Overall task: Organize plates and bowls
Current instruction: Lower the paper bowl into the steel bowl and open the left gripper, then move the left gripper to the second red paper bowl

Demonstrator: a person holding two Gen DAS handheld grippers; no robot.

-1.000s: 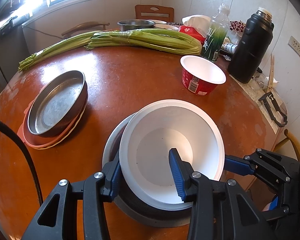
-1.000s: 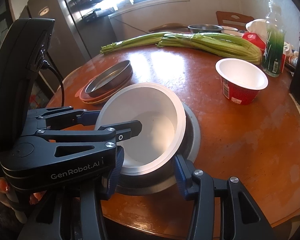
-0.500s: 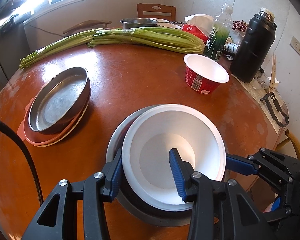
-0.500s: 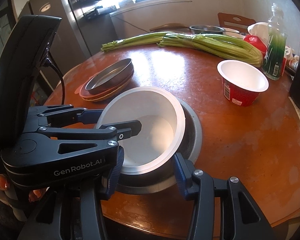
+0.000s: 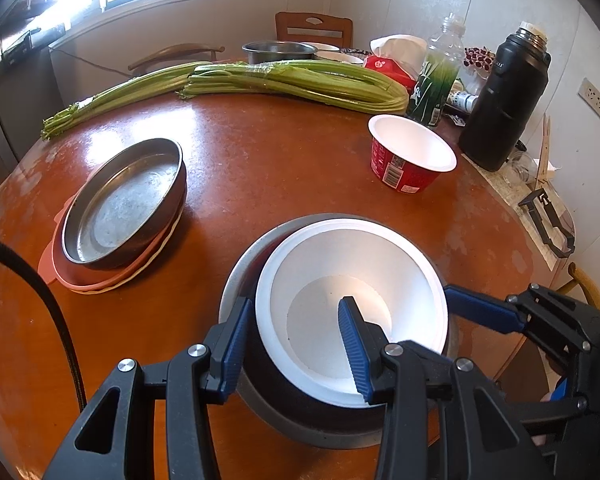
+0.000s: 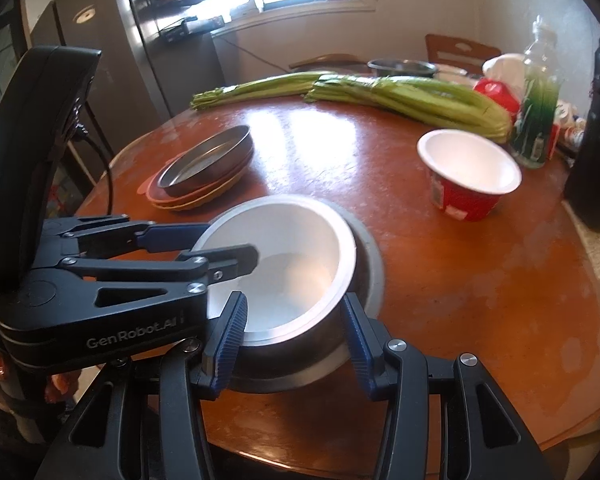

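Sitting tilted inside one grey metal bowl (image 5: 300, 412) near the round table's (image 5: 260, 160) front edge, one white bowl (image 5: 352, 276) is pinched at its rim by both the left gripper (image 5: 296, 344) and right gripper (image 6: 294, 332). One stack of plates (image 5: 120, 216) lies left; one red cup (image 5: 410, 160) stands right.

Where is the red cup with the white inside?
The red cup stands on the far right of the round table, just in front of the celery and beside the black flask.
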